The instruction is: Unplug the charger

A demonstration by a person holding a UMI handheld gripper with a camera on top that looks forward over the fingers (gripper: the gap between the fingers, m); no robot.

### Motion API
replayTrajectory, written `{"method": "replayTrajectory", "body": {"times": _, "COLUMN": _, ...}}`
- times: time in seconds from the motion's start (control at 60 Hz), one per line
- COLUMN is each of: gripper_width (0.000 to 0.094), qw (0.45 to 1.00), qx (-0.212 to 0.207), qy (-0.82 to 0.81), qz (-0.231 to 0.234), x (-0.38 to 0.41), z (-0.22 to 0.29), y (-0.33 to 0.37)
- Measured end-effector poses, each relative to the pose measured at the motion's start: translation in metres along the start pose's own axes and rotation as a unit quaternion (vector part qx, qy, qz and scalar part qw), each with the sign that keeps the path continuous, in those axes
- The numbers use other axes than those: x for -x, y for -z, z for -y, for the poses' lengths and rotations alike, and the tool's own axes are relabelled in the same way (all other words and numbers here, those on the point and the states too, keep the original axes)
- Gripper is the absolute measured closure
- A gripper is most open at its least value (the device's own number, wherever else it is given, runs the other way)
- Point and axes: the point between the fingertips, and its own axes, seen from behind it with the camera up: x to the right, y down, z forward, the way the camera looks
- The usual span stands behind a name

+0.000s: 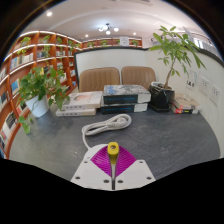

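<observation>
My gripper [114, 153] is shut on a small yellow charger [114, 148], which is pinched upright between the tips of the magenta pads [103, 160]. It is held above the grey table [170, 135]. Just beyond the fingers a white power strip with its looped white cord [107, 125] lies on the table. The charger is apart from the strip. I see no cable running from the charger.
Stacked books [126, 96] and white boxes [78, 104] lie behind the strip. Potted plants stand at the left [40, 90] and right [165, 90]. Two chairs [100, 78] and a bookshelf [35, 60] are beyond the table.
</observation>
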Motion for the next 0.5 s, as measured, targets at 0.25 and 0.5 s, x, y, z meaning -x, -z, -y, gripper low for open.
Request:
{"method": "replayTrajectory", "body": {"times": 0.25, "gripper_width": 0.0899, "qw": 0.975, "qx": -0.219, "qy": -0.027, "qz": 0.011, "x": -0.039, "z": 0.246, "y": 0.136}}
{"method": "replayTrajectory", "body": {"times": 0.5, "gripper_width": 0.0899, "qw": 0.997, "qx": -0.062, "qy": 0.01, "qz": -0.046, "x": -0.132, "z": 0.101, "y": 0.062}}
